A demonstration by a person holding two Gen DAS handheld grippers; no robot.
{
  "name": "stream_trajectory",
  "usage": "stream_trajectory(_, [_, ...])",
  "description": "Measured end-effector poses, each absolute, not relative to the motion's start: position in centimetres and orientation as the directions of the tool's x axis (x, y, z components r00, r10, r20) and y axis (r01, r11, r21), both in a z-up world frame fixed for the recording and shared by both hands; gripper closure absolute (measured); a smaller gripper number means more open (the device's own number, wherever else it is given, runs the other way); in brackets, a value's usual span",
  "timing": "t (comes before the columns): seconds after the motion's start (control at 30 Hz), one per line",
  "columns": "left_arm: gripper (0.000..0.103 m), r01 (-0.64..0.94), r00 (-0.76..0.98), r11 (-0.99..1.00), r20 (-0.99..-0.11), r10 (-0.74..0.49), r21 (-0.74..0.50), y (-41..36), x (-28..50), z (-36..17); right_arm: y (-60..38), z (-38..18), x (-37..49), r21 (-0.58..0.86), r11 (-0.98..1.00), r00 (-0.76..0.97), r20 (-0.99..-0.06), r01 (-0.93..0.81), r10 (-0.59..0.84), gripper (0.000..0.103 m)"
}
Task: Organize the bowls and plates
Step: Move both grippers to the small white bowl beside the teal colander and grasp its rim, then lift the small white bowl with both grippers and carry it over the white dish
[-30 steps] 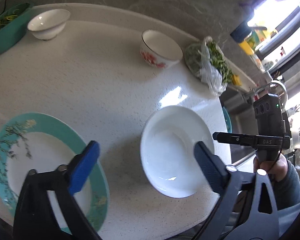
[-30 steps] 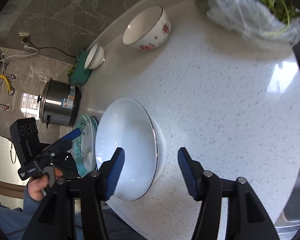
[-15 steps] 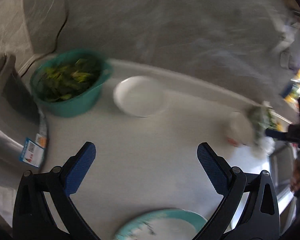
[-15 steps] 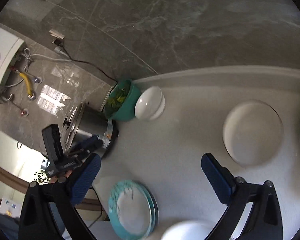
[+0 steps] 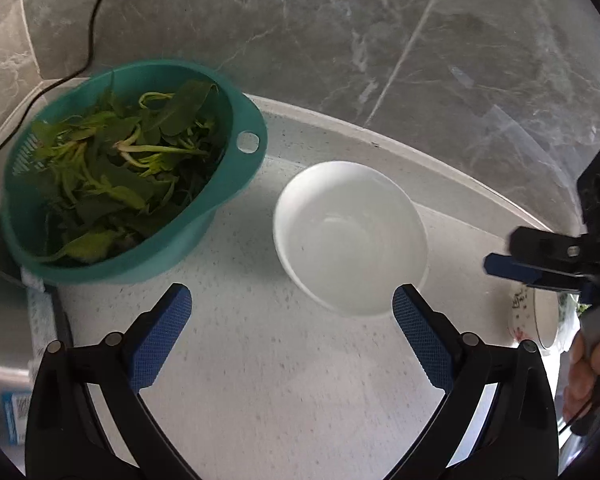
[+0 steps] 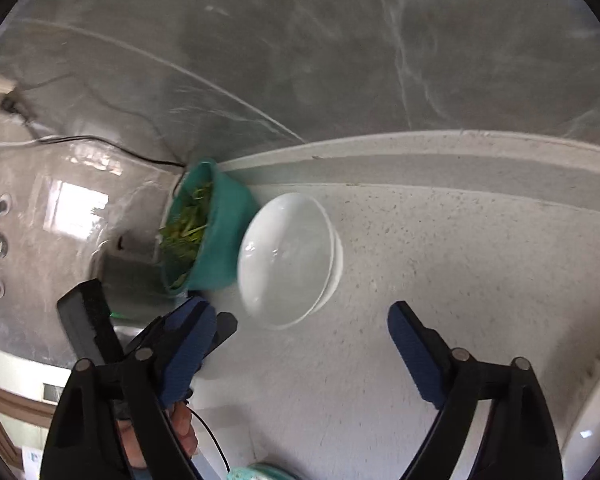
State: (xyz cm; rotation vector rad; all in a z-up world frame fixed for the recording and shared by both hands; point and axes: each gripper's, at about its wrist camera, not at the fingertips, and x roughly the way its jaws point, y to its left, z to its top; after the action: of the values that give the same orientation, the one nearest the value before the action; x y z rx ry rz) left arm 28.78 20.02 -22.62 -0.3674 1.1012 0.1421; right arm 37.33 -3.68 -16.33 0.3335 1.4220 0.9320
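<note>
A small white bowl (image 5: 350, 236) stands on the speckled counter beside a teal colander of greens (image 5: 132, 172). My left gripper (image 5: 292, 340) hovers just short of it, open and empty, its right fingertip near the bowl's front rim. In the right wrist view the same white bowl (image 6: 288, 260) lies ahead of my right gripper (image 6: 300, 356), whose jaws stand wide and are closing with nothing between them. A floral bowl (image 5: 536, 320) shows at the right edge, partly hidden behind the right gripper (image 5: 540, 264). A teal plate's rim (image 6: 256, 474) peeks in at the bottom.
The grey marble wall and raised counter lip (image 5: 420, 160) run close behind the bowl. A steel cooker (image 5: 4, 360) stands at the left edge. A white dish rim (image 6: 592, 420) sits at the lower right. A person's hand (image 5: 592, 376) holds the right gripper.
Both grippers swept from the deep white plate and teal plate at the front toward the small white bowl by the colander. The right jaws now stand wider than a second ago.
</note>
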Motion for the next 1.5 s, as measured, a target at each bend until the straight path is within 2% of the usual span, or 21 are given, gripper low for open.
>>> stream_trajectory(0.1, [0.003, -0.283, 0.441, 0.932, -0.894, -0.083, -0.226, 20.2, 29.9, -23.6, -2.7, -17.9, 38.0, 0.711, 0.628, -0.129, -0.688, -0.317, 0.714, 0.02])
stream_trajectory(0.27, [0.014, -0.279, 0.419, 0.929, -0.901, -0.111, -0.244, 20.8, 31.3, -25.4, -0.7, -19.8, 38.4, 0.699, 0.644, -0.152, -0.705, -0.31, 0.692, 0.021])
stream_trajectory(0.37, [0.025, -0.274, 0.41, 0.928, -0.904, -0.123, -0.251, 21.0, 31.9, -26.4, -0.2, -20.3, 38.5, 0.696, 0.649, -0.159, -0.71, -0.309, 0.686, 0.022])
stream_trajectory(0.43, [0.038, -0.269, 0.401, 0.931, -0.908, -0.124, -0.246, 21.1, 32.9, -27.4, 0.4, -20.8, 38.5, 0.692, 0.65, -0.167, -0.714, -0.315, 0.68, 0.029])
stream_trajectory(0.5, [0.047, -0.269, 0.397, 0.93, -0.909, -0.129, -0.25, 21.3, 33.5, -28.2, 0.7, -21.4, 38.5, 0.691, 0.653, -0.177, -0.717, -0.31, 0.674, 0.033])
stream_trajectory(0.6, [0.048, -0.257, 0.385, 0.935, -0.913, -0.134, -0.246, 21.2, 34.4, -28.9, 1.1, -22.3, 38.6, 0.688, 0.665, -0.183, -0.722, -0.291, 0.667, 0.036])
stream_trajectory(0.67, [0.055, -0.259, 0.373, 0.933, -0.917, -0.14, -0.248, 21.2, 35.0, -29.5, 1.7, -22.6, 38.7, 0.689, 0.663, -0.189, -0.721, -0.293, 0.667, 0.041])
stream_trajectory(0.73, [0.073, -0.266, 0.363, 0.929, -0.919, -0.15, -0.257, 21.4, 35.4, -30.2, 2.3, -22.7, 38.7, 0.682, 0.664, -0.19, -0.727, -0.306, 0.66, 0.059])
stream_trajectory(0.8, [0.078, -0.265, 0.368, 0.925, -0.915, -0.165, -0.273, 21.4, 35.7, -30.5, 2.4, -22.8, 38.7, 0.683, 0.663, -0.196, -0.727, -0.306, 0.658, 0.072])
stream_trajectory(0.83, [0.085, -0.261, 0.37, 0.926, -0.914, -0.166, -0.274, 21.3, 35.9, -30.5, 2.4, -23.0, 38.8, 0.684, 0.665, -0.195, -0.726, -0.299, 0.66, 0.08])
stream_trajectory(0.87, [0.09, -0.251, 0.369, 0.927, -0.913, -0.174, -0.279, 21.2, 35.9, -30.5, 2.4, -23.2, 38.8, 0.685, 0.666, -0.197, -0.726, -0.294, 0.659, 0.083])
stream_trajectory(1.13, [0.092, -0.227, 0.362, 0.94, -0.918, -0.162, -0.256, 19.2, 36.1, -29.1, 0.9, -23.1, 38.5, 0.682, 0.67, -0.193, -0.728, -0.293, 0.658, 0.084])
stream_trajectory(1.5, [0.092, -0.178, 0.38, 0.937, -0.9, -0.215, -0.299, 16.0, 33.3, -25.1, -3.5, -18.7, 35.3, 0.671, 0.664, -0.156, -0.732, -0.33, 0.663, 0.084])
